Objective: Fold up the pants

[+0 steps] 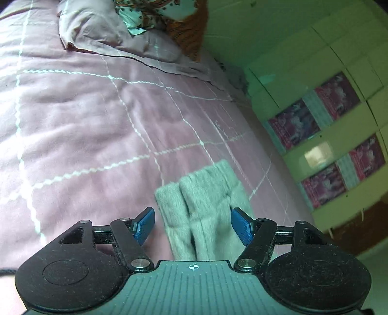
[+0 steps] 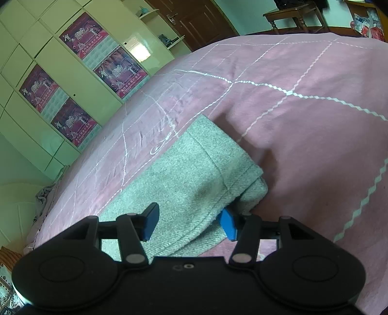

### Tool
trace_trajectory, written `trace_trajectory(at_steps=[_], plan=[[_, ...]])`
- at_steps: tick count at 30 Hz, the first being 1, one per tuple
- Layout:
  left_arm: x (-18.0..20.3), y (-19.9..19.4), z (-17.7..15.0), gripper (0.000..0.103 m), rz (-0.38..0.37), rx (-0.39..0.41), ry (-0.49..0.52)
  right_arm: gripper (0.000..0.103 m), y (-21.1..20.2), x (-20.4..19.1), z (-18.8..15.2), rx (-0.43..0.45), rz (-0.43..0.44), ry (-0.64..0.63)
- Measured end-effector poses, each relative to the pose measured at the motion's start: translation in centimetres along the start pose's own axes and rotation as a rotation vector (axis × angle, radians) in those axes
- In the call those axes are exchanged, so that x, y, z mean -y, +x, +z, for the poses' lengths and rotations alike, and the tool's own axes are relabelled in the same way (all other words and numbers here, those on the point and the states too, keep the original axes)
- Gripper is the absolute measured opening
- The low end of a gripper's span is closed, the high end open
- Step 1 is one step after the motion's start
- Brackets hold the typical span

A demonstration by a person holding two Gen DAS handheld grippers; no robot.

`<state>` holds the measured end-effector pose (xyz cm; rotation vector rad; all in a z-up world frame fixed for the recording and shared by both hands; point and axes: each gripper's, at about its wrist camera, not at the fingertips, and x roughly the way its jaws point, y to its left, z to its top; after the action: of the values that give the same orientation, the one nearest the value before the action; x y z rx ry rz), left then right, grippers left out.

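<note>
The grey pants (image 1: 206,201) lie folded in a thick stack on the pink bedspread (image 1: 84,121), near the bed's edge. My left gripper (image 1: 194,225) hovers over the near end of the stack with its blue pads wide apart, straddling the cloth without pressing it. In the right wrist view the folded pants (image 2: 194,167) show a stitched hem and several layers at the right side. My right gripper (image 2: 189,224) is open over the near corner. Its left pad rests above the cloth and its right fingertip (image 2: 228,226) sits at the edge of the layers, not pinching them.
A pillow (image 1: 101,31) and patterned cloth (image 1: 145,14) lie at the head of the bed. A pale wardrobe with posters (image 2: 80,43) stands beside the bed. A wooden door (image 2: 194,17) and a small table (image 2: 293,14) are beyond the bedspread (image 2: 303,121).
</note>
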<state>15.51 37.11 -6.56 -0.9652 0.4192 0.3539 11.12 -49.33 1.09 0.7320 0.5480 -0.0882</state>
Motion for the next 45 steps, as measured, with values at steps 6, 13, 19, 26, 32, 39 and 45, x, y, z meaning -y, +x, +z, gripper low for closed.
trace_trajectory(at_steps=[6, 13, 19, 26, 32, 39, 45], plan=[[0.9, 1.4, 0.4, 0.042, -0.021, -0.046, 0.069, 0.055, -0.2, -0.4, -0.2, 0.001, -0.004, -0.006], [0.1, 3.2, 1.0, 0.025, -0.073, -0.136, 0.039, 0.056, -0.2, -0.6, -0.4, 0.003, -0.010, -0.016], [3.1, 1.3, 2.3, 0.020, -0.161, 0.011, 0.107, 0.057, -0.2, -0.8, -0.6, 0.006, -0.016, -0.025], [1.3, 4.0, 1.4, 0.020, 0.003, -0.091, 0.228, 0.057, -0.3, -0.4, -0.5, 0.005, -0.006, -0.021], [1.3, 3.9, 2.5, 0.020, -0.036, -0.141, 0.195, 0.057, -0.3, -0.1, -0.4, 0.008, 0.006, -0.004], [1.8, 2.9, 2.8, 0.020, -0.077, -0.128, 0.179, 0.057, -0.4, -0.1, -0.5, 0.010, 0.009, 0.000], [1.7, 1.8, 2.2, 0.060, -0.054, -0.134, 0.159, 0.059, -0.4, 0.2, -0.5, 0.010, 0.022, 0.018]])
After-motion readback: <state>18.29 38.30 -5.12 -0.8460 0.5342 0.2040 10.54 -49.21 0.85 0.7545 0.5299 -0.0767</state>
